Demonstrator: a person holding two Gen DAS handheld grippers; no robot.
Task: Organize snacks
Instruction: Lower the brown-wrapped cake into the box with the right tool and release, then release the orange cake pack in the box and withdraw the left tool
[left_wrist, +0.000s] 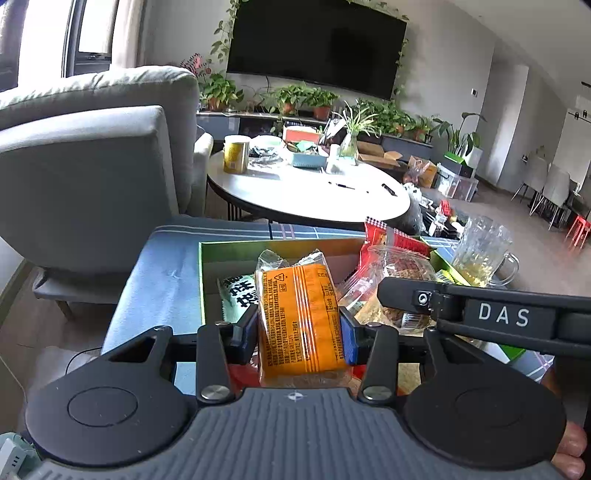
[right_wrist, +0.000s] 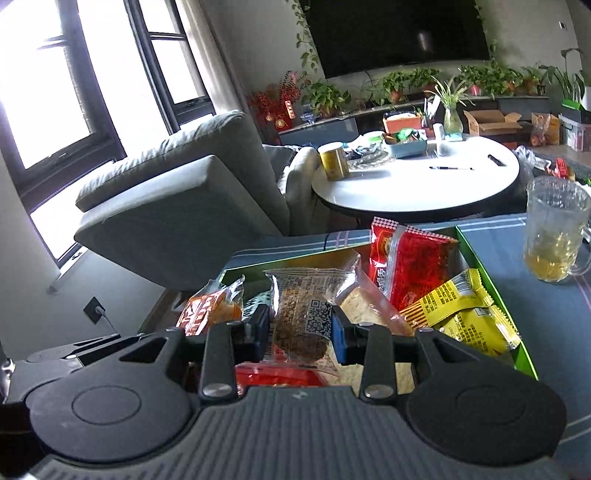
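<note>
My left gripper (left_wrist: 298, 325) is shut on an orange snack packet (left_wrist: 299, 317) and holds it upright over the green-rimmed snack box (left_wrist: 201, 273). My right gripper (right_wrist: 300, 325) is shut on a clear packet with a brown cake and a QR code (right_wrist: 306, 317) over the same box (right_wrist: 491, 291). Red (right_wrist: 410, 266) and yellow (right_wrist: 461, 314) packets lie in the box on the right. A green-white packet (left_wrist: 236, 295) lies at its left. The right gripper's black body (left_wrist: 480, 314) crosses the left wrist view.
The box sits on a blue checked cloth (left_wrist: 162, 280). A glass mug with yellow tea (right_wrist: 554, 232) stands to the right of the box. A grey armchair (left_wrist: 92, 166) is at left. A round white table (left_wrist: 306, 192) with a yellow tin stands beyond.
</note>
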